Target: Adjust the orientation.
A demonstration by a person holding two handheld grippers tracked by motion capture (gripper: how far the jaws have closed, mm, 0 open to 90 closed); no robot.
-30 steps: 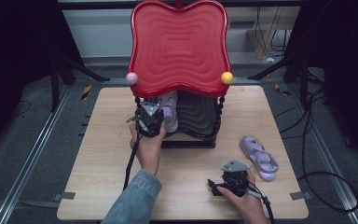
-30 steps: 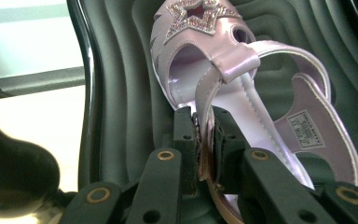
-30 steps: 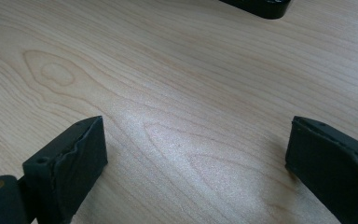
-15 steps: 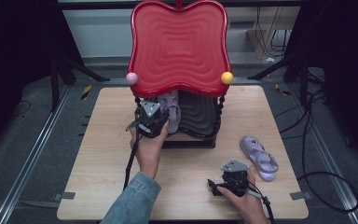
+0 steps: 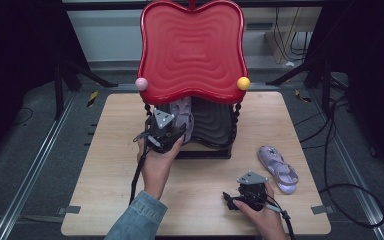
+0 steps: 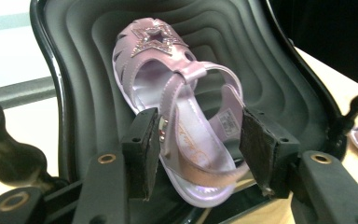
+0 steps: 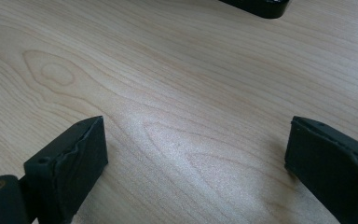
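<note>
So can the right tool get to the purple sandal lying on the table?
Probably yes. The sandal lies on bare table just beyond the right tool, with nothing between them. That tool's jaws stand open over plain wood, so a short reach forward and to the right should do.

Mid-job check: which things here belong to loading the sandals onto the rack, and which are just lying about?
In the job: sandal on the black lower shelf, between the left gripper jaws, which have just been opening; second sandal on the table; open right gripper.

Lying about: floor cables.
</note>
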